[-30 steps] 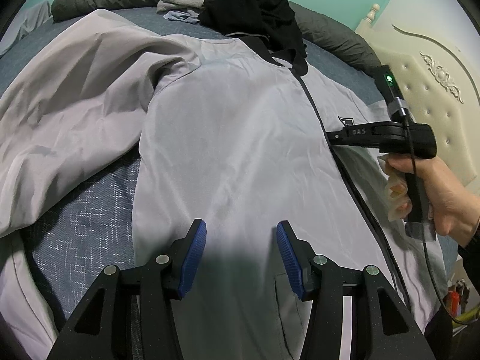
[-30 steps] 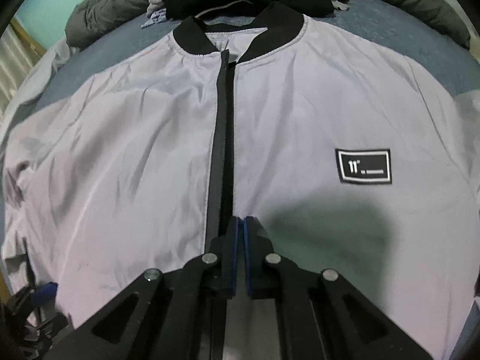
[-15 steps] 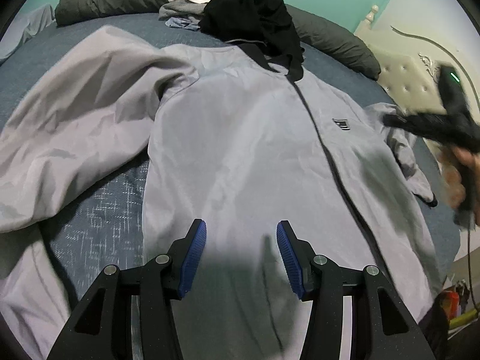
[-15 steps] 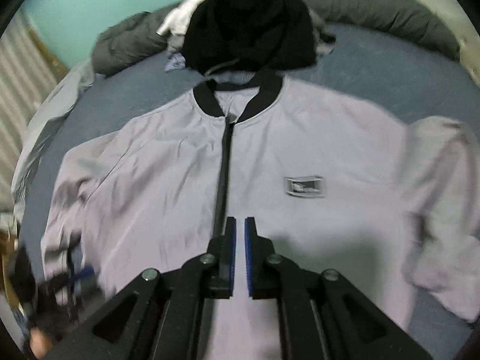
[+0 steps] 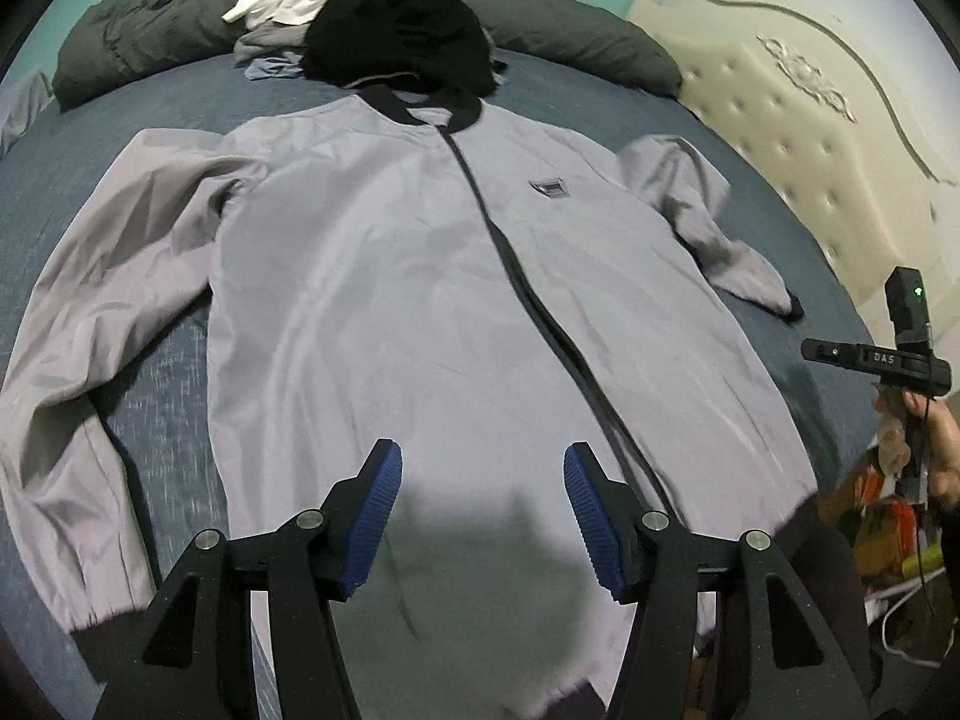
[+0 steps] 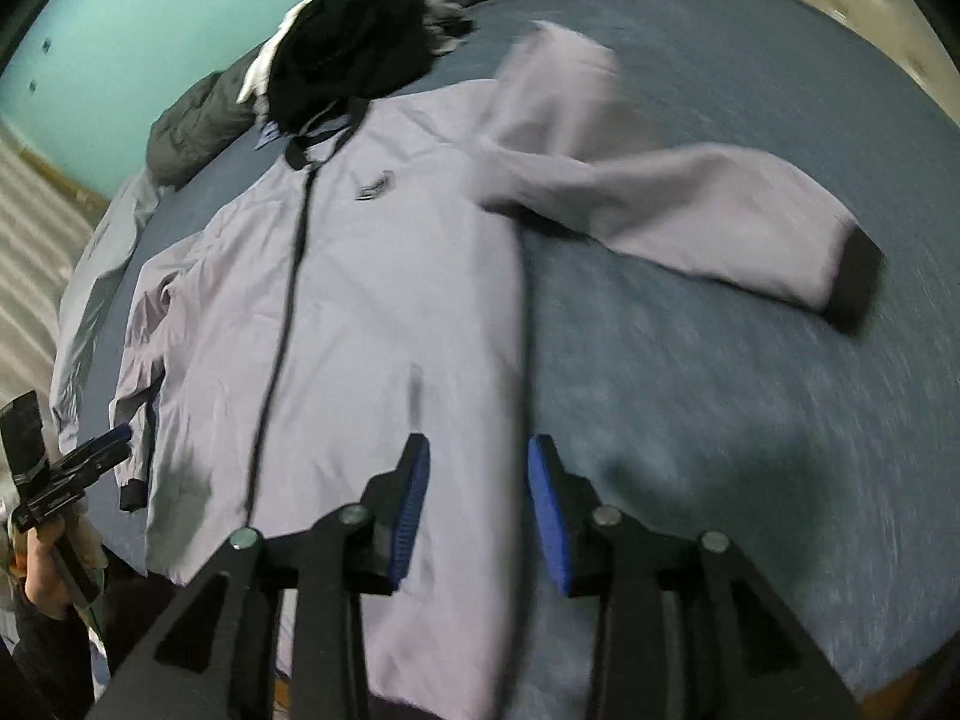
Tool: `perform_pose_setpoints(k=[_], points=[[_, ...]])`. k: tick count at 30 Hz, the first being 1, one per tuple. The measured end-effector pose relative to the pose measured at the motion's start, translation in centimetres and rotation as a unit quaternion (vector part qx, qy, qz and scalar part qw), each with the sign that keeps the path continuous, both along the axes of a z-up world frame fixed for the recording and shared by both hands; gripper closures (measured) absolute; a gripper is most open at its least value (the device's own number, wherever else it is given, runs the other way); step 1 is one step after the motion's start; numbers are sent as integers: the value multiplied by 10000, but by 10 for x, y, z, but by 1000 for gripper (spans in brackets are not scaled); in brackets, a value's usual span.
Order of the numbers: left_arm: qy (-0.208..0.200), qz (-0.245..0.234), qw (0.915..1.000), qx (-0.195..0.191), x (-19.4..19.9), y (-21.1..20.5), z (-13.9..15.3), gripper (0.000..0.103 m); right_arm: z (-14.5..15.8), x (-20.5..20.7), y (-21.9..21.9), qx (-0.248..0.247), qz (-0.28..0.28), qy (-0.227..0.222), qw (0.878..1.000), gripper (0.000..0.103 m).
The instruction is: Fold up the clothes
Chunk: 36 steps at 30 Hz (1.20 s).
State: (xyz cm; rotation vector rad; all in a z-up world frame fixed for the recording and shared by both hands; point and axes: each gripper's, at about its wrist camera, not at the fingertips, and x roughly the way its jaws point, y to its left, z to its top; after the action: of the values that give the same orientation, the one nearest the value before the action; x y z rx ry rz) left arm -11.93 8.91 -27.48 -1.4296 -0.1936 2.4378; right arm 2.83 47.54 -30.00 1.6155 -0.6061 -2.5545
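A grey zip jacket (image 5: 384, 300) with a black collar and chest patch lies flat, front up, on the blue bed; it also shows in the right wrist view (image 6: 360, 300). Its right sleeve (image 6: 690, 204) lies bent outward on the bedding, black cuff at the end. My left gripper (image 5: 477, 498) is open and empty above the jacket's lower hem. My right gripper (image 6: 477, 492) is open and empty above the jacket's right side edge. The right gripper's body shows at the right of the left wrist view (image 5: 870, 360).
A pile of black, white and grey clothes (image 5: 384, 36) lies beyond the collar. Dark grey pillows (image 5: 576, 42) line the bed's far edge. A cream tufted headboard (image 5: 810, 138) stands on the right. The blue bedding (image 6: 750, 420) spreads to the jacket's right.
Both grippers pulled back from the jacket, so more of it shows. My right gripper swung to the jacket's right edge and opened; it was shut before. The left stayed open.
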Motion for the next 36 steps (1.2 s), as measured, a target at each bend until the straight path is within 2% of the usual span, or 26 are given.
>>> perform_pose_setpoints(k=[2,3,5,12,18,24,28,31,33,36], points=[[-13,-30,10000,-39,9,4,7,42,-1,16,20,-80,-264,46,9996,64],[-15,-38,10000,-56,13,5,11,42,-2,22,33,-128,-472,86,9988,59],[-10,-14,10000,-86,17,5,17,41,-4,33,60,-255,-889,146,9956,57],[23,220,9994,-281,23,-1,30,39,-24,42,145,-659,-2180,210,9735,50],[-36,455,9980,-444,17,-11,30,39,-33,19,191,-785,-2685,512,9587,44],[-185,763,9959,-457,4,-25,21,39,-58,-17,212,-857,-2767,265,9568,42],[-216,807,9953,-491,-1,-25,19,39,-67,-33,213,-859,-2703,363,9582,42],[-240,800,9952,-519,-4,-24,17,39,-67,-43,207,-684,-2557,380,9636,60],[-246,785,9953,-517,-5,-22,17,39,-64,-45,204,-574,-2467,423,9665,84],[-229,734,9957,-526,-6,-21,18,39,-50,-40,206,-375,-2423,660,9672,92]])
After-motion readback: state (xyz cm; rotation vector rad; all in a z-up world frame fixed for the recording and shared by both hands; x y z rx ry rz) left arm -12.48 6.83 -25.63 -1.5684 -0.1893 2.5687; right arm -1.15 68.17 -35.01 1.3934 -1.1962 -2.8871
